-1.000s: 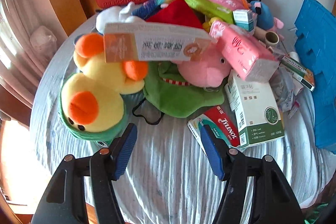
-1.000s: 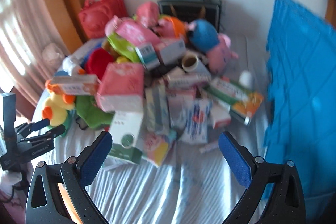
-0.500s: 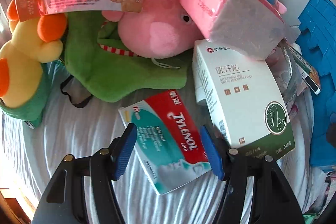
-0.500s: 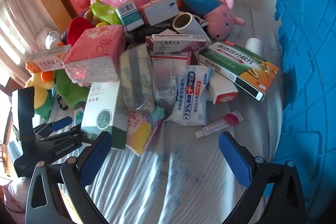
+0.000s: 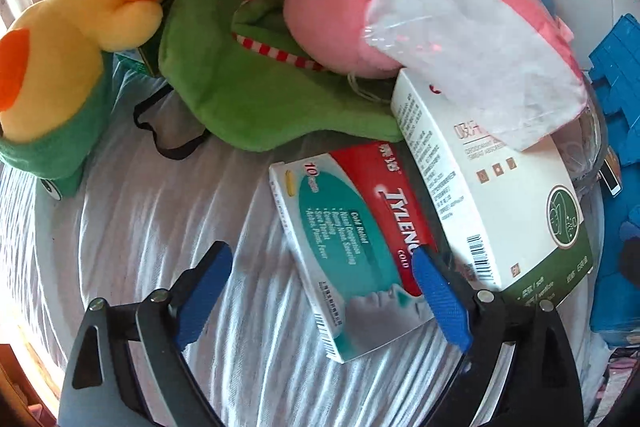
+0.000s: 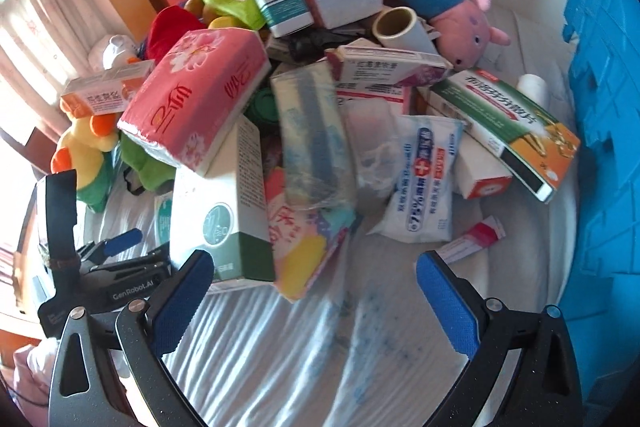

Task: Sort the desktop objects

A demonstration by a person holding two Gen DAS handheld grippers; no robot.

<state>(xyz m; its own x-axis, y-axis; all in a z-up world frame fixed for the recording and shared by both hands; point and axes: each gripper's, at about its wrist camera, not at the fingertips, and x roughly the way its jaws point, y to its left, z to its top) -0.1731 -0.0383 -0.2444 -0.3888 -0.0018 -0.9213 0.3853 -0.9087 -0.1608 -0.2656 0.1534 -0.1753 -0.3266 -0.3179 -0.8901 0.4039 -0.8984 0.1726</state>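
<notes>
A heap of boxes, packs and plush toys lies on a white-clothed table. My left gripper hovers low over a red-and-teal Tylenol box. Its jaws are opening, the box lies between them and the pads do not press on it. The right fingertip sits over the box's right edge, beside a white-and-green box. My right gripper stands open above bare cloth in front of the heap, near a colourful soft pack. The left gripper also shows at the left in the right wrist view.
A pink tissue pack rests on the white-and-green box. Green plush, yellow duck and pink pig lie behind. Wipes pack, small tube and a long green-orange box lie right. A blue crate walls the right side.
Both grippers have come down closer to the heap. The left gripper's jaws have spread wider, and the Tylenol box now lies between them.
</notes>
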